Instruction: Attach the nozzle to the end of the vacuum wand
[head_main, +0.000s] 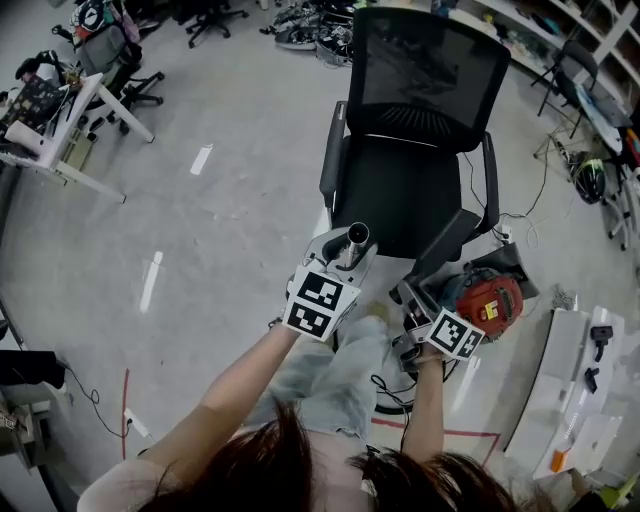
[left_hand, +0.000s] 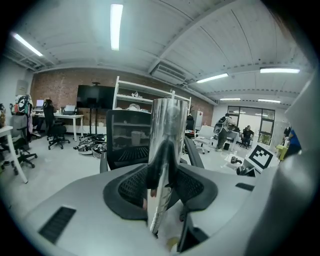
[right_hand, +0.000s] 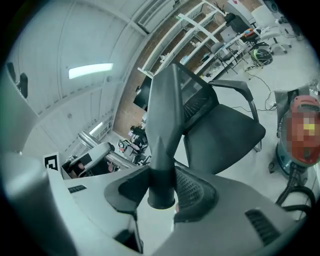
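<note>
My left gripper (head_main: 343, 264) is shut on the silver vacuum wand (head_main: 354, 243), whose open round end points up toward the chair. In the left gripper view the shiny wand (left_hand: 166, 145) stands upright between the dark pads (left_hand: 131, 187) of the left gripper (left_hand: 162, 200). My right gripper (right_hand: 162, 192) is shut on the black tapered nozzle (right_hand: 164, 125), round collar down between the jaws and narrow tip up. In the head view the right gripper (head_main: 420, 315) sits to the right of the left one and a little nearer me. The nozzle and the wand are apart.
A black mesh office chair (head_main: 415, 150) stands just ahead of both grippers. The red vacuum body (head_main: 490, 300) sits on the floor at the right with a dark hose (right_hand: 295, 195). White shelf parts (head_main: 580, 390) lie at far right, and desks (head_main: 60, 120) stand at far left.
</note>
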